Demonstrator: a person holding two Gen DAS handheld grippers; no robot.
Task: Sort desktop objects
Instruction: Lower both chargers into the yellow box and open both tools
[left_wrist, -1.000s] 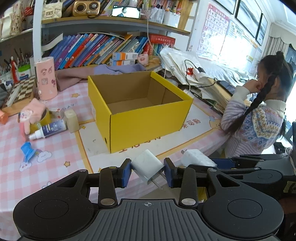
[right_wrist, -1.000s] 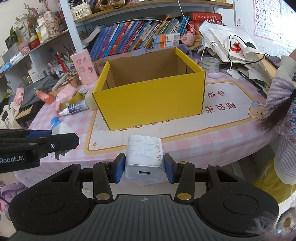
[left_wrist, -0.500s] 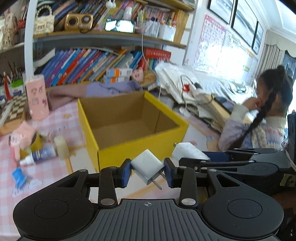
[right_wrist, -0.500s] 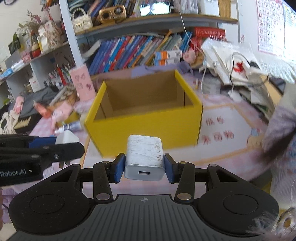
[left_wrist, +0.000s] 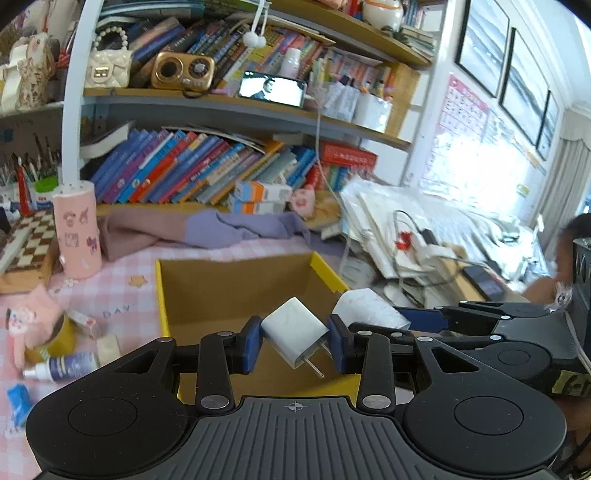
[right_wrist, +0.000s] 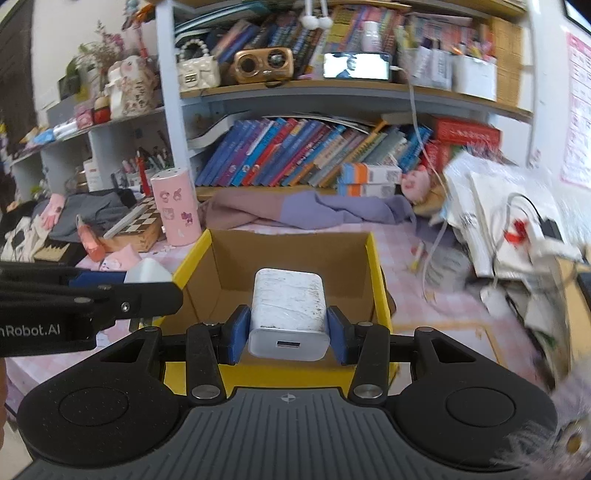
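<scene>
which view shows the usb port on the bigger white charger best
The right wrist view: the bigger white charger sits square between the right gripper's pads, port facing the camera. The left wrist view catches only its rounded back end, port hidden.

The box (right_wrist: 380, 295) is yellow outside and plain brown cardboard inside. Both chargers, the small one (left_wrist: 293, 330) and the large one (right_wrist: 288, 306), are white, the large one scuffed grey. The tongs carry blue pads (right_wrist: 236, 334) on black bodies. The worktop (left_wrist: 122, 273) wears a pink-and-white check. The cylinder (right_wrist: 176, 210) is pale pink with cartoon stickers. The chessboard (left_wrist: 27, 240) is brown-and-cream chequered.
</scene>
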